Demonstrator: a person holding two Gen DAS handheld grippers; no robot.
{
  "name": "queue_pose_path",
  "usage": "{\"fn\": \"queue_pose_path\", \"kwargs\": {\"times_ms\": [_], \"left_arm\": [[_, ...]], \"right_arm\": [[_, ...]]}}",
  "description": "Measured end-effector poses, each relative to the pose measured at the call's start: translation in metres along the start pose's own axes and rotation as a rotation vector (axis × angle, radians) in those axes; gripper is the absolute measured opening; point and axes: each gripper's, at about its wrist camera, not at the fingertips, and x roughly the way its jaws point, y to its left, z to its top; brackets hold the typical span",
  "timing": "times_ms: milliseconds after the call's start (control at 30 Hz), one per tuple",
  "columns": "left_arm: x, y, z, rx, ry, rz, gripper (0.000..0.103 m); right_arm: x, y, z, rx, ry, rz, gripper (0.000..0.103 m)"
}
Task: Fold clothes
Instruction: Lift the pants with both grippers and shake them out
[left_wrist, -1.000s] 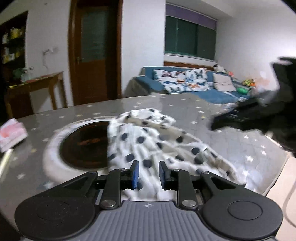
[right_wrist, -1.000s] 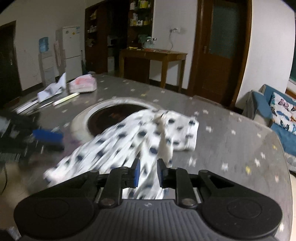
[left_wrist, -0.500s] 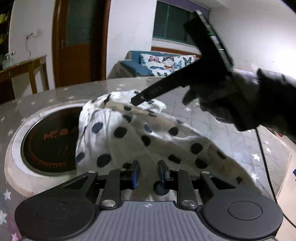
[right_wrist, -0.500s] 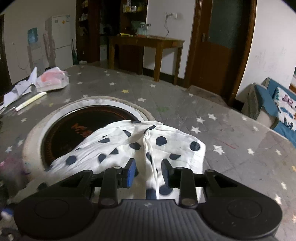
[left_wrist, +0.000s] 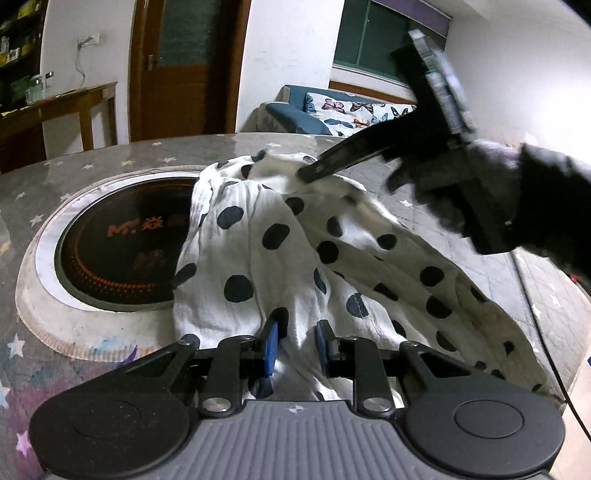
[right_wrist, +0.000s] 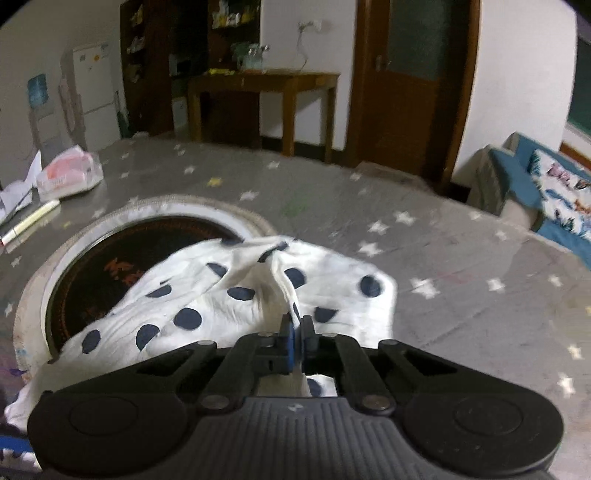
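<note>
Right wrist view: the right claw (right_wrist: 297, 334) has its blue pads pinched nearly together on a raised ridge of the polka-dot garment (right_wrist: 229, 306), which lies rumpled on the star-patterned counter (right_wrist: 461, 295) and spills partly over the round inset burner (right_wrist: 110, 266) at the left. From the left wrist view, the left claw (left_wrist: 295, 349) stands part open, its pads either side of a near fold of cloth; whether it bears on the fabric I cannot tell. That same view shows the right claw's tip (left_wrist: 314, 170) down at the garment's far edge.

The cloth is bunched, not flat, so no fold reads as finished; I judge the step in hand to be taking hold of two edges to spread or turn the piece. To do it well, each claw should catch one layer only at a true hem or corner (a pinch mid-panel just drags a lump). Close the left claw fully before any lift, raise both together so the fabric hangs evenly, and keep it off the burner rim where it may snag.
</note>
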Motion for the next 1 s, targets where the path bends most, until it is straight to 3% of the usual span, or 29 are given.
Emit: {"fn": "queue_pose_path", "kwargs": {"times_ms": [133,433,800,833,1000], "left_arm": [[-0.002,0.002,-0.001,-0.012,-0.005,0.007,0.025],[-0.003,0.006,-0.003,-0.012,-0.008,0.011,0.026],[0.001,0.009,-0.003,0.001,-0.007,0.020,0.026],[0.001,0.009,-0.002,0.004,-0.007,0.021,0.026],[0.002,0.008,-0.002,0.011,-0.004,0.025,0.026]], "right_arm": [[-0.037,-0.008,0.001,-0.031,-0.042,-0.061,0.002],[-0.101,-0.039,-0.022,-0.033,-0.050,-0.220,0.002],[-0.101,-0.069,-0.101,0.076,0.162,-0.306,0.004],[-0.102,-0.072,-0.106,0.091,0.178,-0.307,0.009],[-0.122,-0.082,-0.105,0.143,0.130,-0.338,0.013]]}}
